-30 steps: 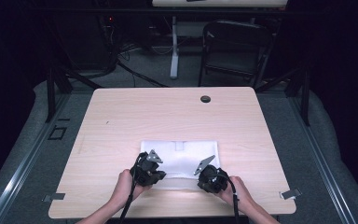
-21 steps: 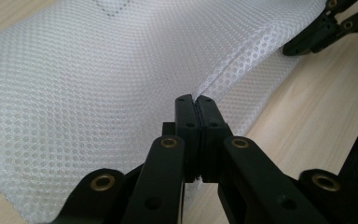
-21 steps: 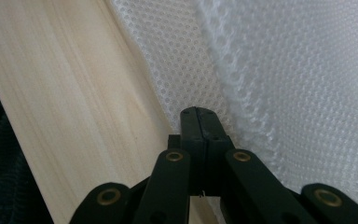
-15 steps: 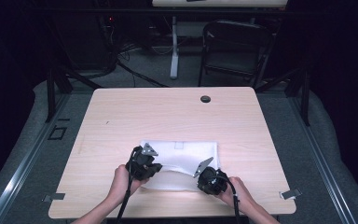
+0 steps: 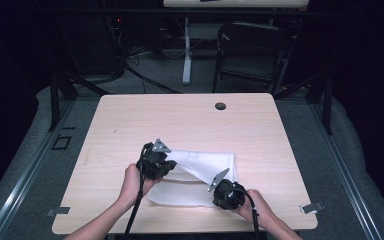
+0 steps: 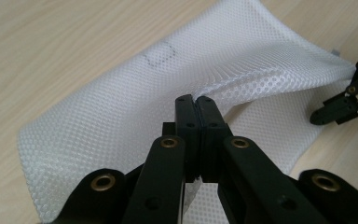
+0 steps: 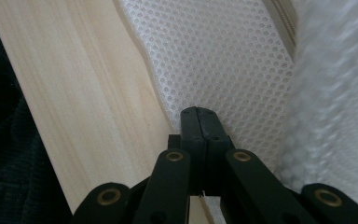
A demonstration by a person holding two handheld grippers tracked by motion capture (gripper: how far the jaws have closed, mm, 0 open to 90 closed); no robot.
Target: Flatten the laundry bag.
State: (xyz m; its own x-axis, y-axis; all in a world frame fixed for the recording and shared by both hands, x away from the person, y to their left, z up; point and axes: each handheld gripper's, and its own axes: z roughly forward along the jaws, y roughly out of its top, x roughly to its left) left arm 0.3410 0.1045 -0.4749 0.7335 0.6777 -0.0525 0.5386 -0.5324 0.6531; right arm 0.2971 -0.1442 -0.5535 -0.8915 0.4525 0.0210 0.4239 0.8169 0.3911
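A white mesh bag lies on the light wooden table, near its front edge. My left gripper is shut on the bag's left side and holds a fold of mesh up off the table; the mesh rises to the closed jaw tips of that gripper. My right gripper sits low at the bag's near right edge. Its jaws are shut with mesh at their tips. It also shows at the right of the left gripper view as the right gripper.
A round cable hole sits near the table's far edge. A dark chair and a white table leg stand beyond the table. Metal clips mark the front corners. The table's front edge runs close to my right gripper.
My left gripper has risen and shifted, pulling the bag's left side up into a raised fold. The right gripper has stayed where it was.
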